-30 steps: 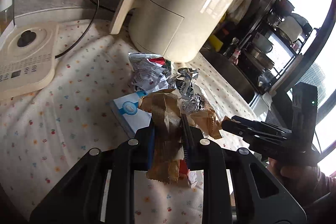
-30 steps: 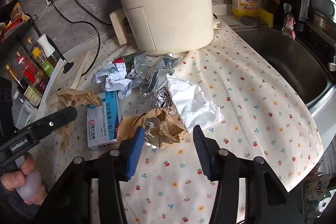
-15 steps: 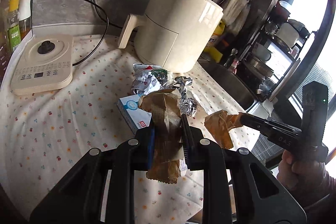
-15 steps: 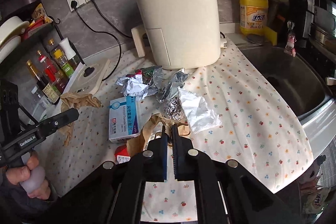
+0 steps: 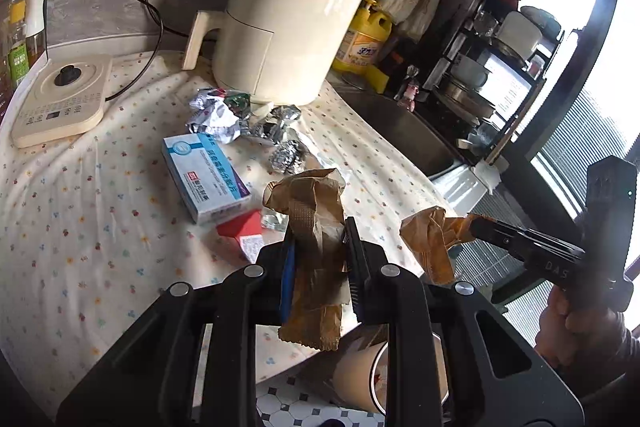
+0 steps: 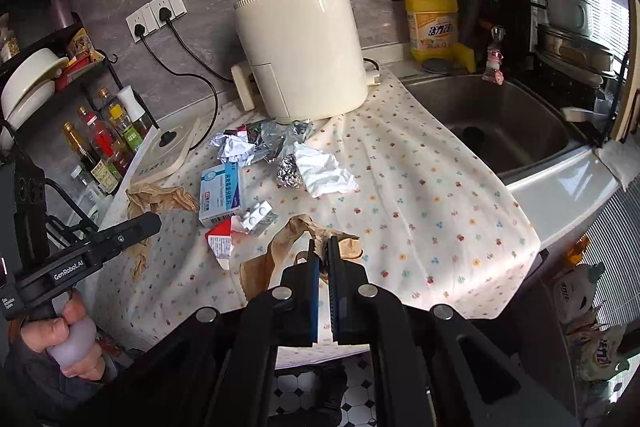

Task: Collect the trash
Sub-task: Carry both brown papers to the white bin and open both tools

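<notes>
Brown paper scraps are what I hold: my left gripper [image 5: 320, 247] has its fingers clamped on one crumpled piece [image 5: 314, 227], my right gripper [image 6: 324, 259] pinches another [image 6: 280, 255], both lifted over the table [image 6: 420, 187] edge. Beyond lie a medicine box [image 6: 222, 193], foil wads [image 6: 289, 171], white paper [image 6: 324, 173] and the air fryer [image 6: 300, 55].

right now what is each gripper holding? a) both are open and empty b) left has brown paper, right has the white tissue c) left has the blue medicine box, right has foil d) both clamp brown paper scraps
d: the left gripper is shut on a crumpled brown paper scrap, and the right gripper pinches a second brown paper piece, while the blue medicine box lies on the cloth.
</notes>
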A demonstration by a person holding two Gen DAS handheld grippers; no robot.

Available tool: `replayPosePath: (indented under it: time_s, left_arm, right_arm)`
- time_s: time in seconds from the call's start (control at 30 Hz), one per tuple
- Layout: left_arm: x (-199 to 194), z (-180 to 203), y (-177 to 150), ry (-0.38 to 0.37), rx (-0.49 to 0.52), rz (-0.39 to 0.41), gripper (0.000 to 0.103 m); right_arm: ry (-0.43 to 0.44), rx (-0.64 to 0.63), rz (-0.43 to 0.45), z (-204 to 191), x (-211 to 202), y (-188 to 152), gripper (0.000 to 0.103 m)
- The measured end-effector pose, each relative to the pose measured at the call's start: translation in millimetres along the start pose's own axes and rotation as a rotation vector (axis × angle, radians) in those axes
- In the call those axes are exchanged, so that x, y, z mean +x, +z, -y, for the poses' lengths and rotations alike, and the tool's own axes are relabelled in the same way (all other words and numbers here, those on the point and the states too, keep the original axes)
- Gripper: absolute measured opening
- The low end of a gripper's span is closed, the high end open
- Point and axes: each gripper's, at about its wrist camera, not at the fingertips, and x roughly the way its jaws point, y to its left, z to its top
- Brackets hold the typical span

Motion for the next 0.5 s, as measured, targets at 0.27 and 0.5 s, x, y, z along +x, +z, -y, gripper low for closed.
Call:
replayPosePath:
  time_s: [0.27,0.5]
  left_arm:
    - [15,56,-36,-0.053,0.039,-0.068,0.022]
    - [28,105,-78,-0.106,0.064,-0.129,0.022]
  right_arm:
    - [-0.055,0.077,-0.036,49,-39,-49,0.005]
    - [-0.111,0.129,-0.079,89,-73,-101,0.005]
